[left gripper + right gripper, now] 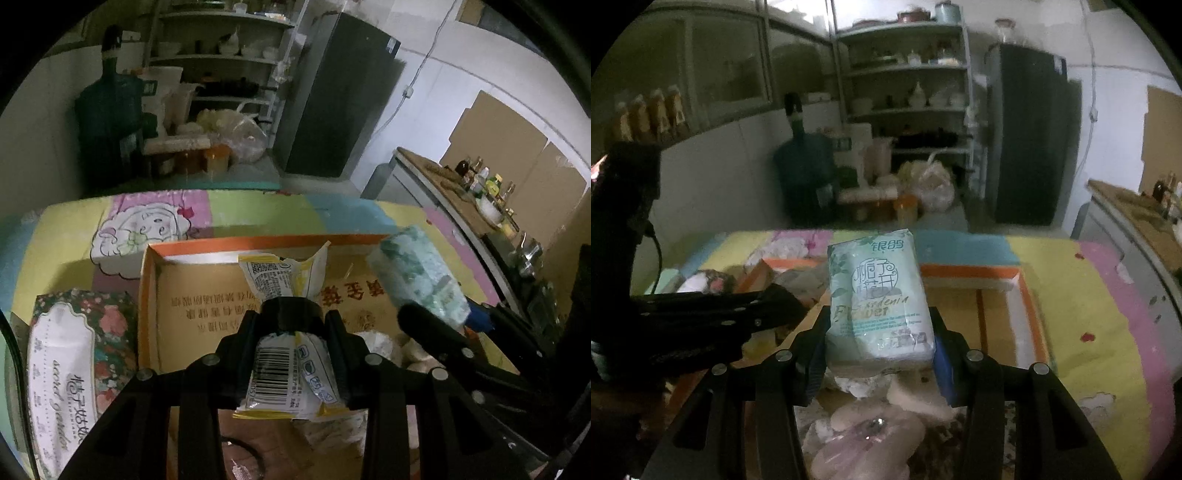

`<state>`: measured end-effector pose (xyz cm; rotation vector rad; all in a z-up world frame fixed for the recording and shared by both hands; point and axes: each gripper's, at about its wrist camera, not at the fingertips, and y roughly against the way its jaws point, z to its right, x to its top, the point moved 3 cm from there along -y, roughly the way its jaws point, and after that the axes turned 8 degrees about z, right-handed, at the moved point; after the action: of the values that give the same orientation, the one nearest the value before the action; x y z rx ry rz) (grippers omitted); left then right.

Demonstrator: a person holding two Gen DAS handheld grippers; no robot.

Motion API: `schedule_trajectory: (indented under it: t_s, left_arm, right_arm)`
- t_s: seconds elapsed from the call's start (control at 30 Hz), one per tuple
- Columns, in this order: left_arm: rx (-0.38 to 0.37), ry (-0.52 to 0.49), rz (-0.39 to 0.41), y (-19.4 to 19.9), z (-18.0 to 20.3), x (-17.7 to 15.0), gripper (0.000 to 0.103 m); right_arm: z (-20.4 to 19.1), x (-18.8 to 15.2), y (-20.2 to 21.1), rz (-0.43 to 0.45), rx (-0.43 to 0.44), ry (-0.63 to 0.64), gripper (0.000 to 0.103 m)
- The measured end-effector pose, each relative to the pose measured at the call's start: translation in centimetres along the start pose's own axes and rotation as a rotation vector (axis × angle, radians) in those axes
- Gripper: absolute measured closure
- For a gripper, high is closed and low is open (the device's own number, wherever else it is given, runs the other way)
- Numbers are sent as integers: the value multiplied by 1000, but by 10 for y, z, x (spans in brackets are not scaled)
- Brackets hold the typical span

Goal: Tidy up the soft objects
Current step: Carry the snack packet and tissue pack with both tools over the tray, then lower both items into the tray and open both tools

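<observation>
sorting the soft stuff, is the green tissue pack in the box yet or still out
Still out. The right gripper is shut on the green tissue pack, holding it in the air above the cardboard box, not resting inside.

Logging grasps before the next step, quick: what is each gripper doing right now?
Left gripper: closed on the yellow-and-white snack packet.
Right gripper: closed on the green tissue pack.

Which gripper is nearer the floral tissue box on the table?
Left. The left gripper, shut on a yellow packet, hangs beside the floral tissue box; the right gripper, holding the green tissue pack, is farther away.
</observation>
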<state>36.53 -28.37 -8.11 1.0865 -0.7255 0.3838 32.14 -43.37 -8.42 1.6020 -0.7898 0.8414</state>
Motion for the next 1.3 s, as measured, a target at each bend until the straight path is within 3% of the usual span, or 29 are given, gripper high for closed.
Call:
schedule_trajectory:
  t_s: [0.5, 0.63, 0.9, 1.03, 1.13, 1.3]
  left_arm:
    - [35, 62, -38, -16, -10, -3, 65]
    - [33, 64, -2, -10, -9, 0, 48]
    - [20, 40, 53, 6, -1, 2, 43]
    - [10, 19, 98, 23, 6, 4, 41]
    - [0, -2, 137, 38, 12, 6, 34]
    - [5, -52, 212, 67, 19, 6, 34]
  right_arm:
    - [2, -8, -20, -40, 11, 6, 49]
    - [6, -9, -17, -21, 23, -25, 42]
    - [6, -6, 1, 34, 12, -53, 39]
    - [5, -4, 16, 70, -9, -62, 35]
    - [1, -4, 30, 102, -18, -67, 34]
    - [-10, -6, 59, 153, -46, -76, 31]
